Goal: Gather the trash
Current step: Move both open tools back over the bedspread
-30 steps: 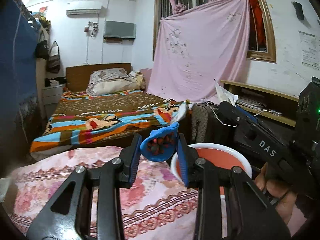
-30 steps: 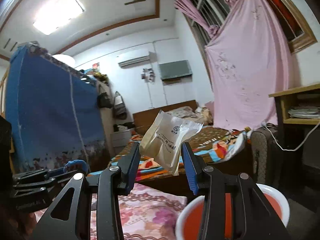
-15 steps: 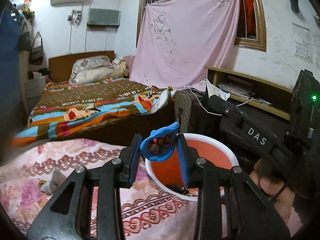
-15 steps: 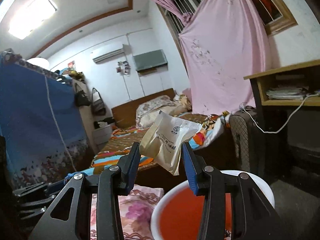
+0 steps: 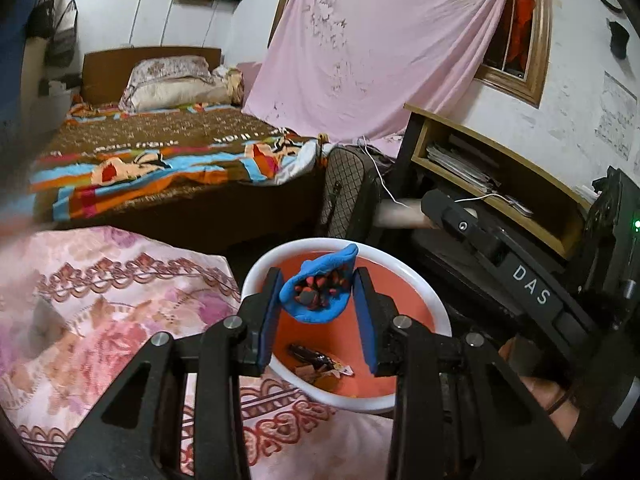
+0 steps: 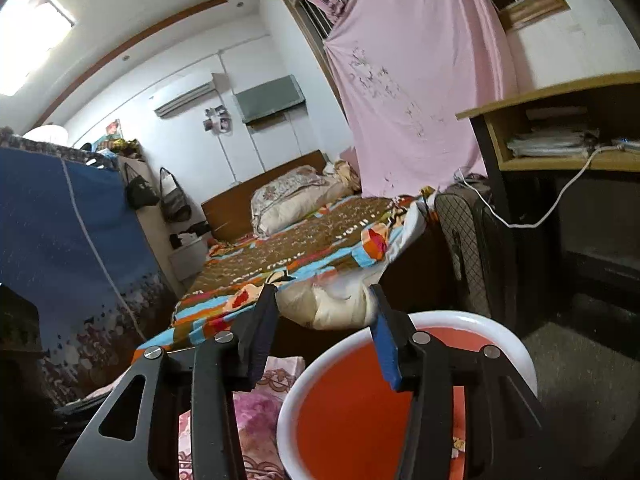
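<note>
Right gripper (image 6: pixel 324 312), jaws opening, has just let the packet (image 6: pixel 332 306) slip above the bin (image 6: pixel 400 320); left gripper (image 5: pixel 316 300) stays clamped on the blue wrapper (image 5: pixel 320 292), next to drop.

Crumpled blue wrapper (image 5: pixel 320 294) hung above red, white-rimmed bin (image 5: pixel 416 280); pale packet (image 6: pixel 332 306), blurred, above bin rim (image 6: pixel 472 320); scraps (image 5: pixel 320 364) on bottom.

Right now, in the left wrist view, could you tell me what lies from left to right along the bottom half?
Pink floral bedspread → left gripper shut on the blue wrapper over the orange bin → right gripper, seen from the side.
</note>
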{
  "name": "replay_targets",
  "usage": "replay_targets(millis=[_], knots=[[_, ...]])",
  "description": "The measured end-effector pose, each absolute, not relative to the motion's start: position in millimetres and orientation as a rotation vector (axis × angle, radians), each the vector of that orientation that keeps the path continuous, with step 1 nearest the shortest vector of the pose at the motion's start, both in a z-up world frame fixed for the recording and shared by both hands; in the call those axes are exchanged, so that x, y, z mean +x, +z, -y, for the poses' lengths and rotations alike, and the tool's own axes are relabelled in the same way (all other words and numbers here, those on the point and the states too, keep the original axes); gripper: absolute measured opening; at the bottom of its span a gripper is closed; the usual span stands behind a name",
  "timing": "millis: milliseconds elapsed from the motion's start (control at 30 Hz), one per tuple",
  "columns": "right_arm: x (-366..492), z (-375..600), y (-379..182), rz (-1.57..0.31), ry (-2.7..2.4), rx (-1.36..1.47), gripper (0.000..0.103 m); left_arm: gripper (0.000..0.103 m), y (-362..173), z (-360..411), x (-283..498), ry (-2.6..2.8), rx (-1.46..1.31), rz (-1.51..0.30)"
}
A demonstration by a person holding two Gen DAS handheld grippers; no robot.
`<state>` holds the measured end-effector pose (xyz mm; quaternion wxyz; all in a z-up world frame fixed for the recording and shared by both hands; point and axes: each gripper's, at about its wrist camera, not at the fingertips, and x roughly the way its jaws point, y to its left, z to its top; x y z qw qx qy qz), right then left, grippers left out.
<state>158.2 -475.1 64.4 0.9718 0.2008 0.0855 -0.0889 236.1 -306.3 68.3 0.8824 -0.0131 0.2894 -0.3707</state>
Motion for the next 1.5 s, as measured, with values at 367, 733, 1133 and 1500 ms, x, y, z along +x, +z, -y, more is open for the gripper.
replay_targets(millis=[367,733,1133,1500], knots=[[158,480,60,-0.203,-0.195,0.429,0.049,0.037,58,313,246,-0.788,-0.064,-0.698],[160,470,63,-0.203,-0.190,0.406,0.053,0.043,67,275,245,-0.641,-0.100,-0.604],[163,440,73,-0.136,-0.155,0.323,0.080,0.069,87,218,236,-0.480,-0.111,-0.479],[161,398,82,-0.025,-0.087,0.229,0.103,0.092,91,145,221,-0.278,-0.176,-0.316]])
